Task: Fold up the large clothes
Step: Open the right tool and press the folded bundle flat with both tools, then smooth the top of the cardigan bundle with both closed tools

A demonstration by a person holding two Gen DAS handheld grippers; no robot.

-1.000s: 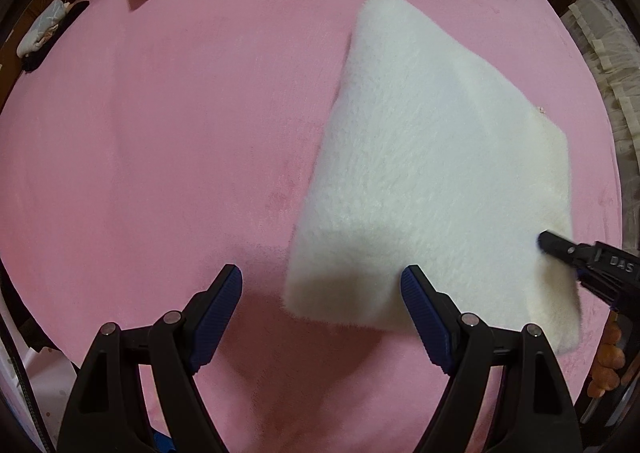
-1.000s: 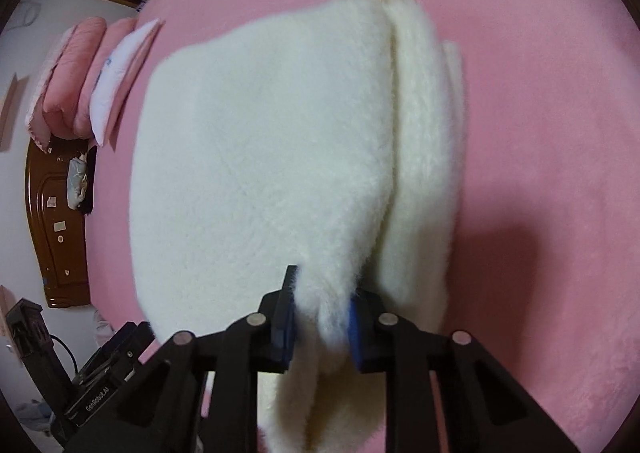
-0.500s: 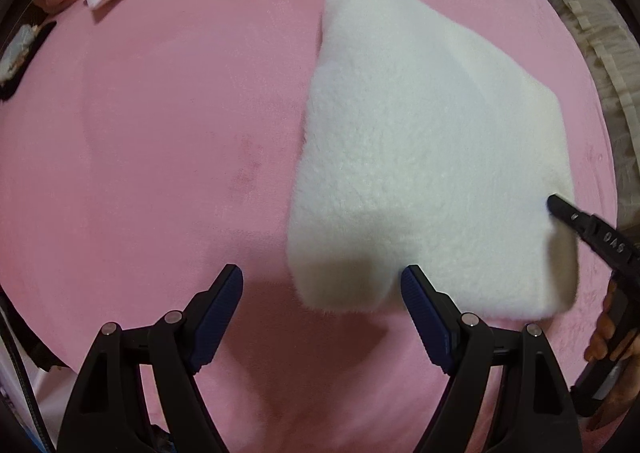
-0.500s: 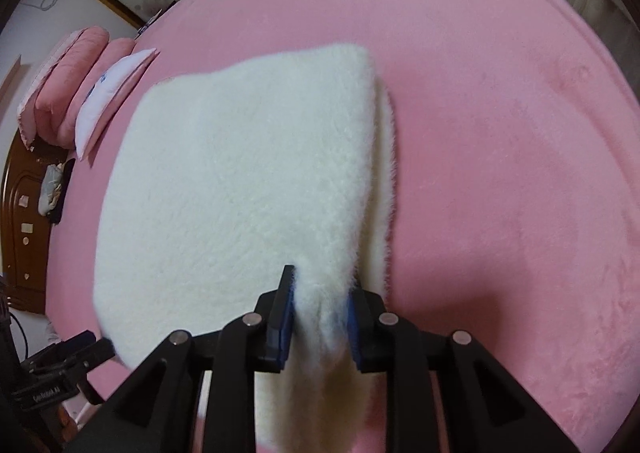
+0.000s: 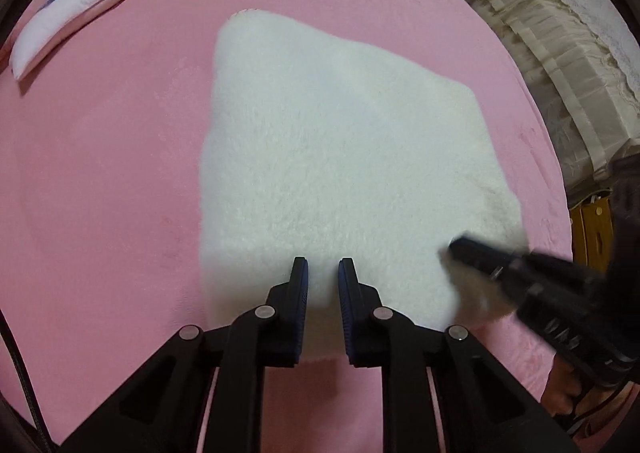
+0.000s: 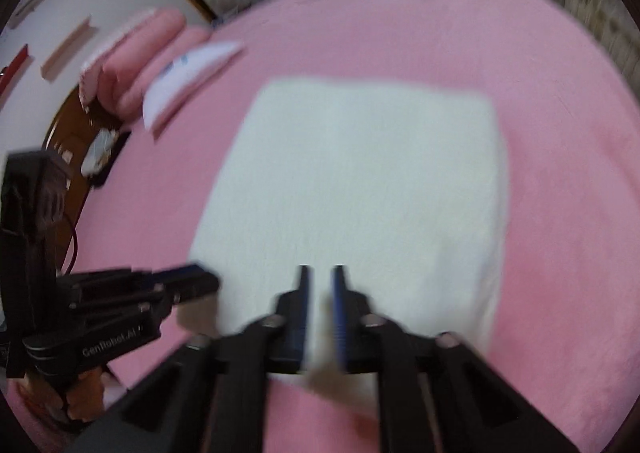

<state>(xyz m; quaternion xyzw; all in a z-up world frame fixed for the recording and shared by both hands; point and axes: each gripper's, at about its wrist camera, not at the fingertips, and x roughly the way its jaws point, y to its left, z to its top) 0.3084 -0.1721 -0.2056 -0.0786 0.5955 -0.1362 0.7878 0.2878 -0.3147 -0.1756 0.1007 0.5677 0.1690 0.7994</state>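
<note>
My left gripper point(image 5: 323, 267) has just narrowed above the folded white fleece point(image 5: 340, 173); right gripper point(image 6: 320, 277) closed, empty.

White fleecy garment point(image 5: 344, 173) lies folded flat on bed

Folded garment point(image 5: 344, 181) lay on bed point(image 5: 100, 181); pillows point(image 5: 72, 13) behind garment (far left); both grippers at garment's near edge.
</note>
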